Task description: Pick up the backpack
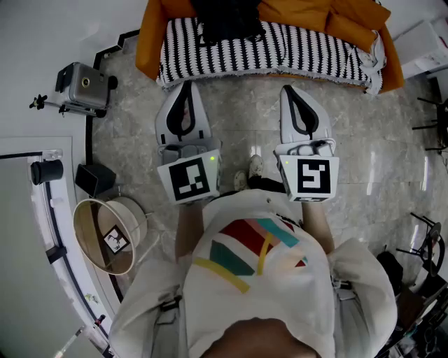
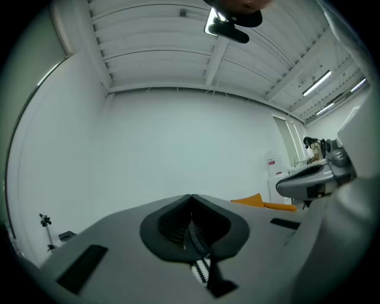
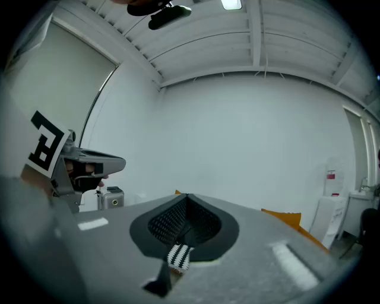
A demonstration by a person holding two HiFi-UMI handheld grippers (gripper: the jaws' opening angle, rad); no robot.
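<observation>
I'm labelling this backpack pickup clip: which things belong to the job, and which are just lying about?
Job: black backpack on the sofa; left gripper and right gripper, both shut and empty.
Lying about: silver boxy device, small black box, round beige container, striped blanket.

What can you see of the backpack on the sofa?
The backpack is black and looks like soft fabric, slumped in a loose heap. It sits on the orange sofa, its lower edge resting on the black-and-white striped blanket. The picture's top edge cuts it off, so straps and zips cannot be made out. Nothing else visibly touches it.
</observation>
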